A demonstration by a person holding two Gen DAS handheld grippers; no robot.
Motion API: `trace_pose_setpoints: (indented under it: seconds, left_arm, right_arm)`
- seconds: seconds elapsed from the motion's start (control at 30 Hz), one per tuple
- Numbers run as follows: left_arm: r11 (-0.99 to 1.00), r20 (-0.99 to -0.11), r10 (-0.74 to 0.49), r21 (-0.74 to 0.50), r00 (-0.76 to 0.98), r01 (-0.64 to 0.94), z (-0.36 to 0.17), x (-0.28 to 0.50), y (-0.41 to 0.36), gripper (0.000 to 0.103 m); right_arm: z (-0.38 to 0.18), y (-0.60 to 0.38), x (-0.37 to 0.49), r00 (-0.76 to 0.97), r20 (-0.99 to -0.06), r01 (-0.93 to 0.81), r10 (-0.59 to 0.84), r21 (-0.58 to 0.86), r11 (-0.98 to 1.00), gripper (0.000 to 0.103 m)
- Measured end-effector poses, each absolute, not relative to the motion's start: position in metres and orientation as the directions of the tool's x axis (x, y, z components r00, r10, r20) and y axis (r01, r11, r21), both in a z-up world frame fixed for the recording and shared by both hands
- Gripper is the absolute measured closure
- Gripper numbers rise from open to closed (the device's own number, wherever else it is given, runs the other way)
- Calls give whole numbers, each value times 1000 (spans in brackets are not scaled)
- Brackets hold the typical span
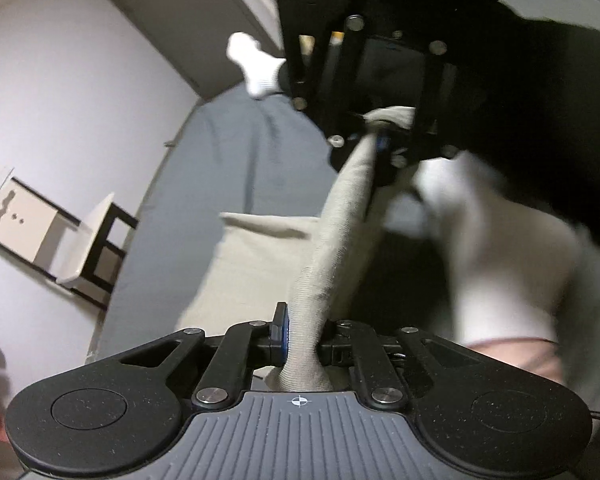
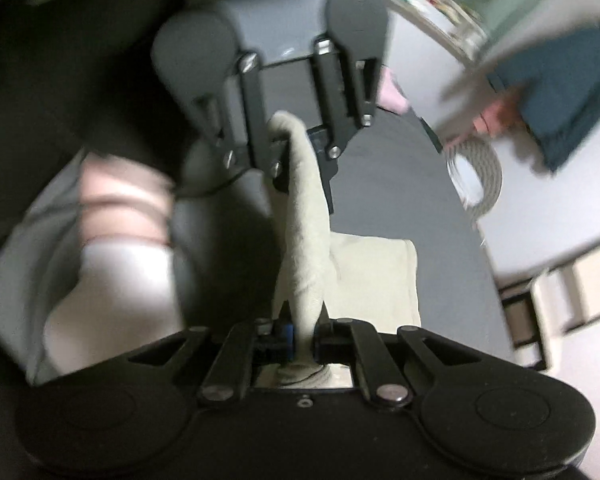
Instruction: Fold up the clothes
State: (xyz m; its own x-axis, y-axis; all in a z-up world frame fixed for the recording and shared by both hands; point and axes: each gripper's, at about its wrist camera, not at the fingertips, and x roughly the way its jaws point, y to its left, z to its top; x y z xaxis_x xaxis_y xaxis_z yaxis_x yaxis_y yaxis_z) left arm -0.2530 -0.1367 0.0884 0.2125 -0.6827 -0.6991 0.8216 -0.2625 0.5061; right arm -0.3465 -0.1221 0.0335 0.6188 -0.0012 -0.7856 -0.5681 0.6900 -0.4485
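The grey bed sheet (image 1: 236,168) was the widest thing in view and served as the work surface, spread flat so a garment could be laid out on it. On the sheet, below the raised grippers, lay a folded beige cloth (image 1: 260,264), squared off with a straight top edge, which I judge to be a piece already finished and set aside. Above the sheet, a person's white sleeve (image 1: 495,248) reached in from the right of the folded cloth, blurred enough that its cuff could only be read as a pinkish band. Stretched in the air over the sheet ran a narrow beige garment (image 1: 339,216), ribbed like a sock or a thin knit, though I cannot tell which; it was drawn taut into a rope between the two tools, most likely to straighten it before it was lowered and doubled over. The left gripper (image 1: 301,344) had its fingers closed tight on one end of that garment, a short tuft poking out behind them. The right gripper (image 2: 301,340) was likewise clamped on the other end, facing its partner across the sheet. A white sock (image 1: 256,66) lay at the far edge of the sheet, well apart from the folded cloth, probably waiting its turn.
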Motion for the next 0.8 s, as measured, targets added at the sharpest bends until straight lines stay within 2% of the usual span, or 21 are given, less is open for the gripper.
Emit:
trace_pose_setpoints:
  seconds: [0.13,0.2,0.23,0.27,0.3,0.33,0.37,0.57,0.7,0.77,0.8]
  left_arm:
    - [-230,-706,-679,467,203,854,96,-210,-172,92]
    - [-221,-719,-672,427,181,877,91,-192,-183,92]
    - [-216,-725,-668,406,169,888,88,-184,-189,92]
    - [-209,-731,-664,381,156,900,87,-181,-188,92]
    - [-204,-740,-658,357,143,911,83,-175,-191,92]
    - [-199,-749,-650,334,131,921,79,-168,-195,92]
    - [-194,-755,-644,316,123,929,76,-160,-200,92]
    - [-227,-795,-607,196,18,954,56,-138,-212,92]
    - [-229,-822,-569,152,-5,962,36,-124,-226,89]
    - [-202,-829,-559,127,-8,971,28,-117,-227,88]
    - [-189,-832,-555,115,-9,975,23,-114,-228,84]
  right_arm:
    - [49,-157,-317,590,-806,-534,38,-355,768,94]
    - [53,-179,-295,577,-815,-514,58,-307,801,90]
    - [55,-188,-289,570,-819,-506,74,-278,817,83]
    - [55,-197,-282,563,-821,-500,99,-242,832,70]
    - [55,-207,-274,557,-821,-495,128,-204,845,62]
    - [55,-215,-272,552,-819,-492,157,-168,854,47]
    - [54,-221,-270,550,-814,-492,187,-135,860,39]
    - [36,-275,-258,558,-757,-396,340,117,911,41]
    - [17,-319,-256,607,-687,-254,399,308,917,55]
    - [5,-337,-253,629,-660,-184,411,387,903,68]
    - [-1,-343,-250,635,-656,-159,408,406,900,71]
